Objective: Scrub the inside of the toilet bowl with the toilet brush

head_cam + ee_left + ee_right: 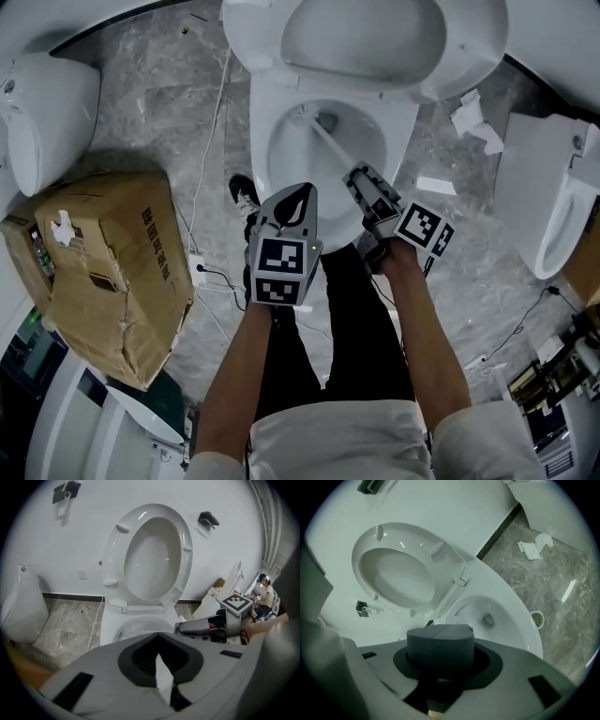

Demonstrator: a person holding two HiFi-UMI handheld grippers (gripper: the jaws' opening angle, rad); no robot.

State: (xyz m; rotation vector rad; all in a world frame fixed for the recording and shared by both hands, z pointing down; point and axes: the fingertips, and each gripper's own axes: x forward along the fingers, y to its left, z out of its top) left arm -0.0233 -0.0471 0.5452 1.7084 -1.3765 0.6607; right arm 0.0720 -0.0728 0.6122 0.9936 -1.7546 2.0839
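The white toilet (281, 103) stands with its lid (361, 37) raised, and its bowl (291, 155) lies open below me. My right gripper (361, 180) is over the bowl's front right rim, shut on the grey grip of the toilet brush (439, 646). The brush's white shaft (330, 145) slants down into the bowl, with its head (317, 118) near the back wall. My left gripper (298, 199) hovers at the front rim, jaws together, empty. In the left gripper view the right gripper (206, 627) shows beside the bowl (136, 627).
A torn cardboard box (103, 272) sits on the floor at left, with a white fixture (42, 117) behind it. Another white fixture (544, 197) stands at right. Crumpled paper (473, 122) and a cable (214, 131) lie on the grey floor. The person's legs (337, 319) stand before the toilet.
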